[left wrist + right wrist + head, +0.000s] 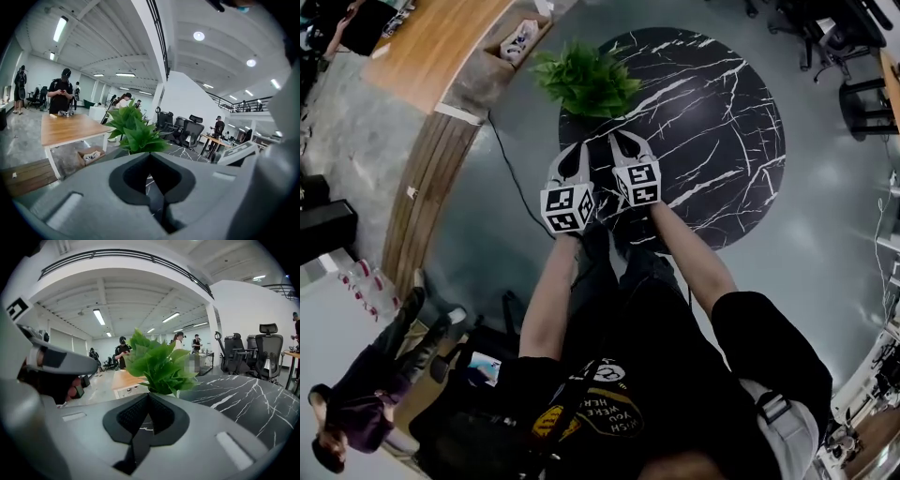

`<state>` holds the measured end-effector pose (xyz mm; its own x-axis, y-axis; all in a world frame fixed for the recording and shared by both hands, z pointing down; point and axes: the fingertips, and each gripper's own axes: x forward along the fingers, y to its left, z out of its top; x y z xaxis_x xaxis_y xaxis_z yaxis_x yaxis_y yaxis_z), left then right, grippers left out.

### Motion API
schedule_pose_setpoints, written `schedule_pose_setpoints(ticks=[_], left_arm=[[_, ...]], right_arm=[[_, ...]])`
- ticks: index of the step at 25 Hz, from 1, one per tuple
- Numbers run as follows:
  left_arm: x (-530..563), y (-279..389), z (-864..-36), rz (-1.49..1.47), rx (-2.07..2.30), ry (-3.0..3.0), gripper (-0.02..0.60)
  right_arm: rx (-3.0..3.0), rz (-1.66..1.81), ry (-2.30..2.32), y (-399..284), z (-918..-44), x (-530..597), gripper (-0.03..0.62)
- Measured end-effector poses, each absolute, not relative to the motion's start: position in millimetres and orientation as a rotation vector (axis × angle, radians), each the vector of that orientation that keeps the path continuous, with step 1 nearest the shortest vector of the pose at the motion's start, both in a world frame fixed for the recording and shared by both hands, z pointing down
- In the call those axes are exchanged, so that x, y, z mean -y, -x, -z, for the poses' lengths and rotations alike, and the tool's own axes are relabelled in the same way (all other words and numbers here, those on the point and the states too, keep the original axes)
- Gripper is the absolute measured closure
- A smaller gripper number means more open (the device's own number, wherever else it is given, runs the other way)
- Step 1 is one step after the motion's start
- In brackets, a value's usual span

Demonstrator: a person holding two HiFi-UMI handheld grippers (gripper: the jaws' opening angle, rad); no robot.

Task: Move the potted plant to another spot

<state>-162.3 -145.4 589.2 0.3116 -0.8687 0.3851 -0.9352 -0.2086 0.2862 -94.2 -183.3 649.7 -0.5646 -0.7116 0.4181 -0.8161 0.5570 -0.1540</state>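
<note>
The potted plant [586, 80], a bush of green leaves, stands near the far left edge of a round black marble table [712, 122]; its pot is hidden under the foliage. My two grippers are held side by side over the table's near edge, both pointing at the plant and a short way from it. The left gripper [578, 146] is shut with nothing in it, and so is the right gripper [625, 139]. In the left gripper view the plant [133, 131] rises just beyond the closed tips [150, 154]. The right gripper view shows the plant [159, 364] above the closed tips [149, 393].
A wooden table [431, 42] stands at the far left with an open cardboard box [520, 39] beside it. A black cable [511, 169] runs across the floor left of the marble table. Office chairs [848, 52] stand at the far right. A person [356, 394] stands at the lower left.
</note>
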Motion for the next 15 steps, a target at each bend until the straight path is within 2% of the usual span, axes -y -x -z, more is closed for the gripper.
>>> schedule_pose_setpoints(ticks=[1, 2, 5, 7, 13, 15], left_arm=[[148, 164, -593, -0.197, 1.597, -2.123, 0.578], [151, 166, -598, -0.198, 1.596, -2.12, 0.578], [157, 174, -612, -0.185, 1.594, -2.095, 0.578], [158, 177, -620, -0.182, 1.587, -2.084, 0.578], [160, 184, -630, -0.137, 1.577, -2.059, 0.578], [161, 185, -630, -0.138, 1.571, -2.07, 0.578]], right_arm=[[2.487, -0.485, -1.261, 96, -658, 188, 0.575], [2.49, -0.496, -1.257, 100, -667, 192, 0.497], [2.49, -0.516, -1.269, 108, -688, 208, 0.321], [2.469, -0.504, -1.294, 110, -704, 223, 0.237], [2.426, -0.453, -1.31, 120, -738, 267, 0.104], [2.423, -0.476, -1.312, 125, -744, 280, 0.079]])
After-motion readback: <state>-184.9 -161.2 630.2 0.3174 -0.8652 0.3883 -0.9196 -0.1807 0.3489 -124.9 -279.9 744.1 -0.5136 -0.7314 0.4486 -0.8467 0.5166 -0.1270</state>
